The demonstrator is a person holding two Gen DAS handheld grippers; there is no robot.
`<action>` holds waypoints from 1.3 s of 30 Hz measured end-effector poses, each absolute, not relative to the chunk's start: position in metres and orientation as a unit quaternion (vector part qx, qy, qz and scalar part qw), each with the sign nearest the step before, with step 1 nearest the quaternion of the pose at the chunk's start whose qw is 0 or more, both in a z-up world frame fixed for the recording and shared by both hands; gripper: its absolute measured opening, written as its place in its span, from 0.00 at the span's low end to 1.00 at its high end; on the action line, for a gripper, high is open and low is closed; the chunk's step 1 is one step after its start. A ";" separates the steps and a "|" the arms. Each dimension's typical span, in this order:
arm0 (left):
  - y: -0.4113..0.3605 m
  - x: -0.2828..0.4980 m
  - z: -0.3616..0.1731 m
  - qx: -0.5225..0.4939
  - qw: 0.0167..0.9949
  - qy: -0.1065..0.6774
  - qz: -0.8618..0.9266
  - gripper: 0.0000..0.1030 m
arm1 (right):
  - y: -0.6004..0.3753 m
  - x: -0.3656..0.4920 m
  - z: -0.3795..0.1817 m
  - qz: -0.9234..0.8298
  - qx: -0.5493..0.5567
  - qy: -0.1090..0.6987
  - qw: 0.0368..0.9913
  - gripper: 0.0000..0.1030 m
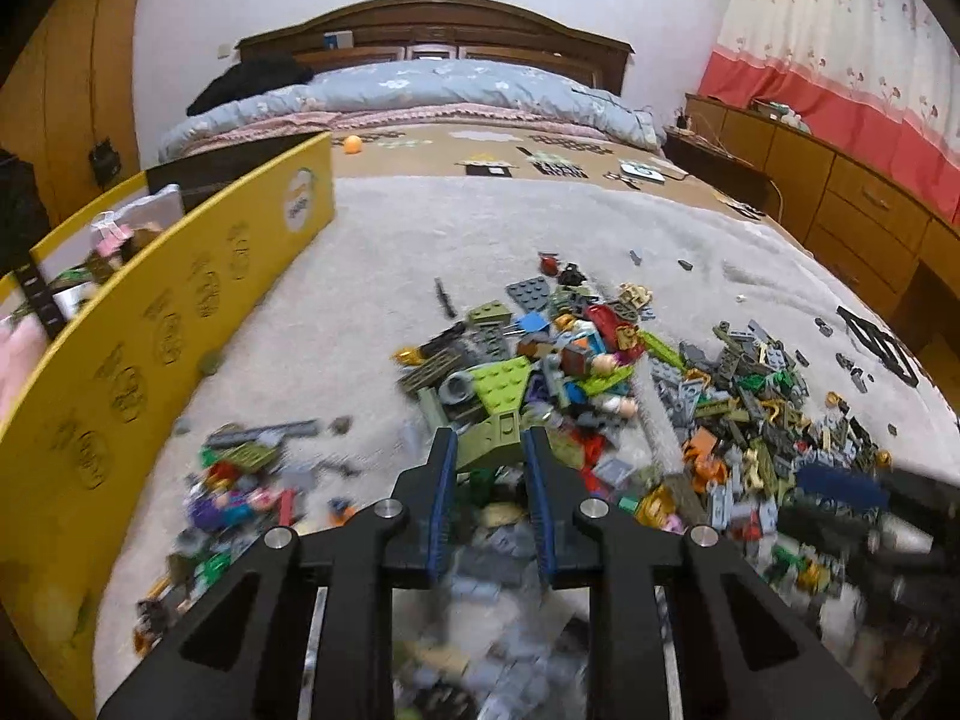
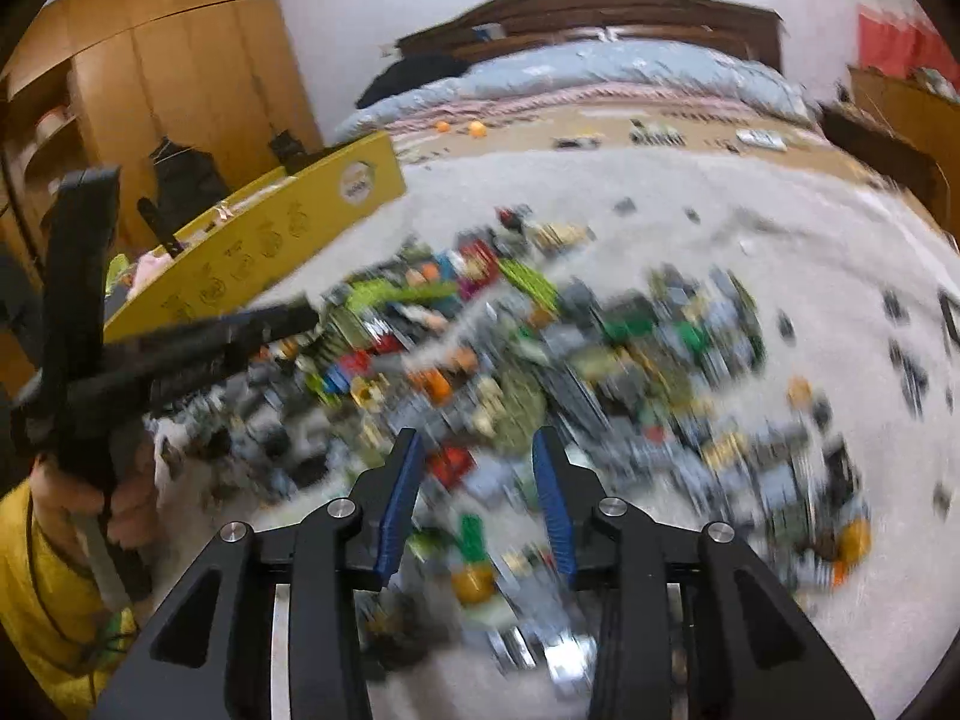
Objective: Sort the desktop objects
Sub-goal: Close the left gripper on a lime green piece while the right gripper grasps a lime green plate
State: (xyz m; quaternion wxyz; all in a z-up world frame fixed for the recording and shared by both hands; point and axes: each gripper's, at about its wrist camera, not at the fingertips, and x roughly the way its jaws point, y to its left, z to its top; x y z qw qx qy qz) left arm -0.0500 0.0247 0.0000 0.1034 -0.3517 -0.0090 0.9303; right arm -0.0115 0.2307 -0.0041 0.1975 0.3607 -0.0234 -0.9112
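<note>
Bricks point(image 1: 600, 372): heaped on the grey blanket point(image 1: 420, 228), mid-bed, right of the yellow box point(image 1: 150, 348). Your left tongs point(image 1: 489, 450) are clenched on an olive piece point(image 1: 495, 441); lift it straight. Right tongs point(image 2: 477, 450): released, empty, near the pile.

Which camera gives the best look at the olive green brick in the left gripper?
The left wrist view: the olive green brick sits sharp and centred between the left gripper's pads. In the right wrist view the left gripper is blurred and the brick can't be made out.
</note>
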 end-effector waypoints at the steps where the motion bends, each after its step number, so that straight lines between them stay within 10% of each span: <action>1: 0.022 -0.047 0.000 -0.351 0.101 -0.010 0.931 0.21 | 0.224 -0.017 0.000 -0.910 0.359 -0.013 0.205 0.37; 39: -0.011 -0.036 -0.012 -0.355 0.075 -0.020 0.931 0.21 | 0.165 -0.114 -0.018 -0.889 0.394 0.012 0.231 0.42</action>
